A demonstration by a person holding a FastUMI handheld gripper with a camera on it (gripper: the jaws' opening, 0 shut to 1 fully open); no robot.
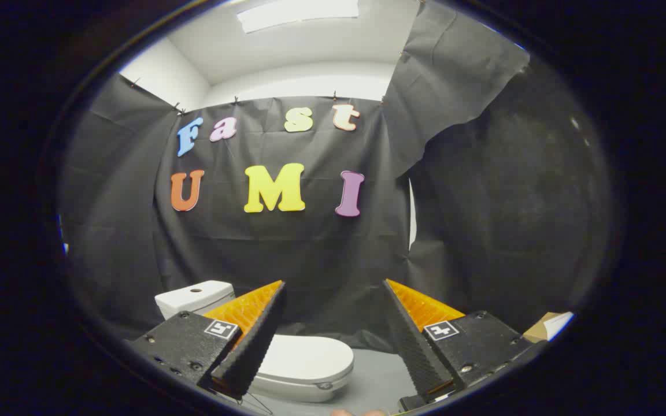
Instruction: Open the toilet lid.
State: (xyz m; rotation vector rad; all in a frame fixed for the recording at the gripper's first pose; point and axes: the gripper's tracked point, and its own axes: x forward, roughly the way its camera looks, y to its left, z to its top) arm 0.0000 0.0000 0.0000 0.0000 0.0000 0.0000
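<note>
toilet lid (307,356) lies flat and closed on the bowl, low down between your two fingers and nearer the left one, whose tip overlaps its left edge in the picture. your gripper (334,284) is held wide open with nothing in it, the black ribbed pads facing each other across a broad gap and the orange backs turned outward. the lid sits beyond and below the fingertips, not touching them as far as you can tell. the white tank (193,296) stands behind the left finger, against the black cloth wall (321,254). grey floor (376,378) shows to the right of the bowl, and a bit of cardboard (547,326) sits past the right finger.
</note>
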